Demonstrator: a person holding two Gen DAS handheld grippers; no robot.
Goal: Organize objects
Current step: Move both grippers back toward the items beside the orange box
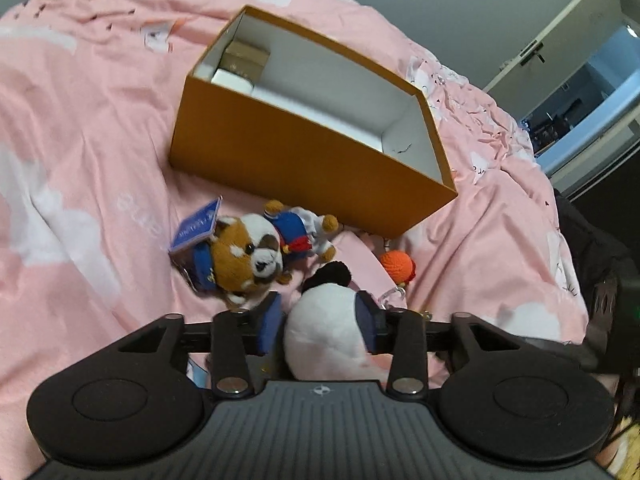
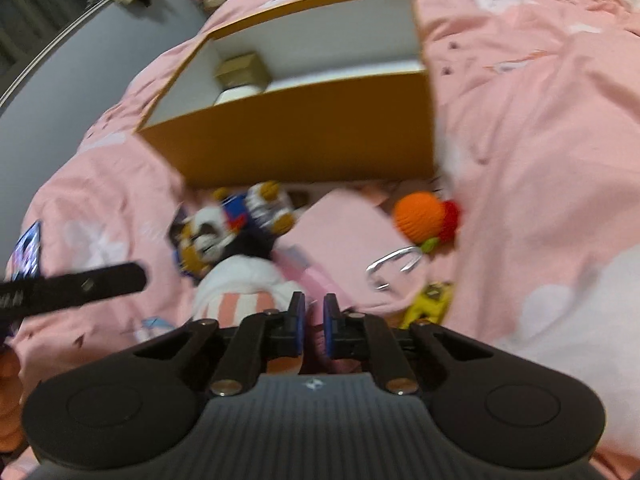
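Panda plush (image 1: 324, 332) half-hidden between parted left jaws; right jaws clenched, contents unclear.

The right claw (image 2: 314, 326) hangs over the pink bedsheet (image 2: 520, 140), its blue pads nearly together. Ahead lie an orange box (image 2: 304, 128), plush toys (image 2: 236, 224) and an orange crochet ball (image 2: 418, 216).
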